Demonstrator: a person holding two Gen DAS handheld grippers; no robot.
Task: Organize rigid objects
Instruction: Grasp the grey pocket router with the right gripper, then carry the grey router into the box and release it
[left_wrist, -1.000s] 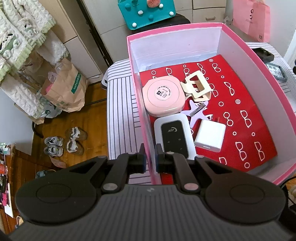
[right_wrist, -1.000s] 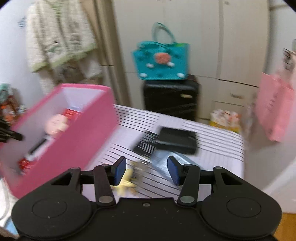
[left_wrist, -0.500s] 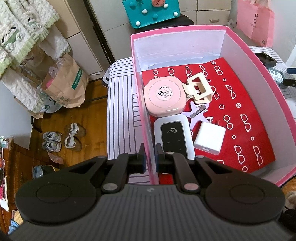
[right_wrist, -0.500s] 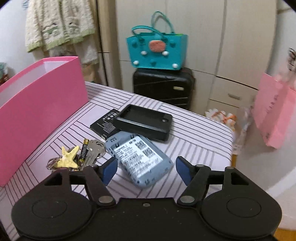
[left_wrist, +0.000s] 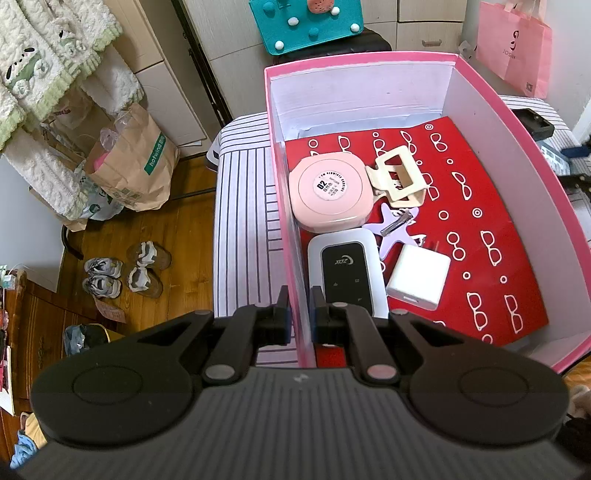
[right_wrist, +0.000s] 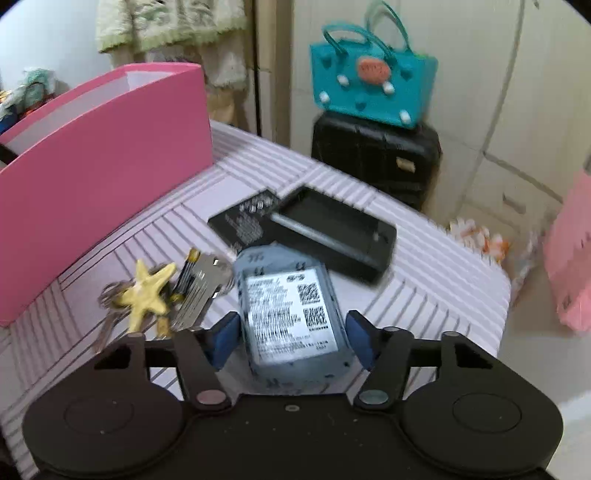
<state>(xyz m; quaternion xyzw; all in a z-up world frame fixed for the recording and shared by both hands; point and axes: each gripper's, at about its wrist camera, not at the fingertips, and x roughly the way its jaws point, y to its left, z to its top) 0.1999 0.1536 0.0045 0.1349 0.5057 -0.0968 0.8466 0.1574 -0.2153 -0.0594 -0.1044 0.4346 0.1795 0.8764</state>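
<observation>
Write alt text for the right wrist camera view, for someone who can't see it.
The right gripper is closing around a grey-blue labelled device on a striped table. Keys with a yellow star charm lie left, a black charger behind, a pink box far left.

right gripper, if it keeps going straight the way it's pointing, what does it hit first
Most likely the grey-blue device with the white QR label, which lies on the striped table between the closing jaws of the right gripper. The pads look just short of its sides, though blur makes the gap uncertain.

A lived-in home bedroom: wardrobe (right_wrist: 480, 74), suitcase (right_wrist: 376, 158), slippers (left_wrist: 144, 269), wooden floor (left_wrist: 177, 258).
</observation>
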